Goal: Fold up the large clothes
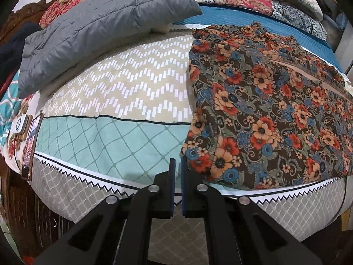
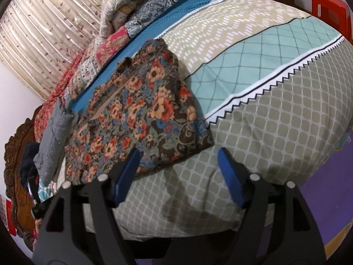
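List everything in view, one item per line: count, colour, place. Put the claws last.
Floral garment: one, brown with orange and blue flowers, folded on the bed's right side in the left view.
Grey jacket: one, grey quilted, far left on the bed.
Bedsheet: one, beige, teal and grey bands, covering the bed.
Quilts: a pile, mixed prints, along the bed's far edge.
Phone: one, dark, bed's left edge.
Headboard: one, carved brown wood.
Curtain: one, cream.
Stool: one, red, beyond the bed.
Left claw: black with blue pads, nearly closed, empty.
Right claw: same colours, open, empty.
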